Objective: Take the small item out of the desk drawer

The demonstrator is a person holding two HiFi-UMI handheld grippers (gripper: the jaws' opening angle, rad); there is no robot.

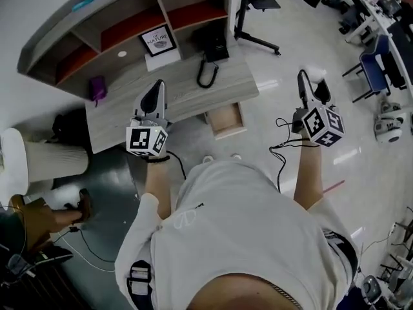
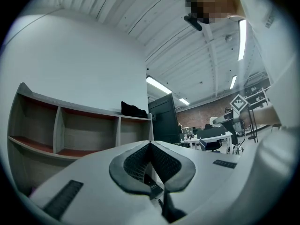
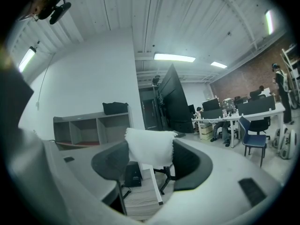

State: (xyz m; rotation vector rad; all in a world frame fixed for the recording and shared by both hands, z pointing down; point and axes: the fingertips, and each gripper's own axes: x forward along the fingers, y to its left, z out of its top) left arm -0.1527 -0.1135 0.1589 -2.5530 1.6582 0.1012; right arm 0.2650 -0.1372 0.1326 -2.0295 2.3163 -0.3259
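The wooden desk point(image 1: 187, 92) has its small drawer point(image 1: 227, 120) pulled out at the front. I cannot see anything inside the drawer. My right gripper point(image 1: 302, 77) is raised to the right of the desk, away from the drawer. In the right gripper view it point(image 3: 150, 150) is shut on a small white soft-looking item point(image 3: 149, 146) that sticks up between the pads. My left gripper point(image 1: 159, 85) hovers over the desk's front edge, left of the drawer. In the left gripper view its pads point(image 2: 136, 163) meet at the tips with nothing between them.
On the desk stand a black telephone point(image 1: 211, 47), a framed picture point(image 1: 158, 41) and a purple object point(image 1: 98, 89), backed by open shelves point(image 1: 97, 37). A monitor stand point(image 1: 255, 18) is behind, blue chairs point(image 1: 377, 66) to the right, and a white bin point(image 1: 39, 157) at the left.
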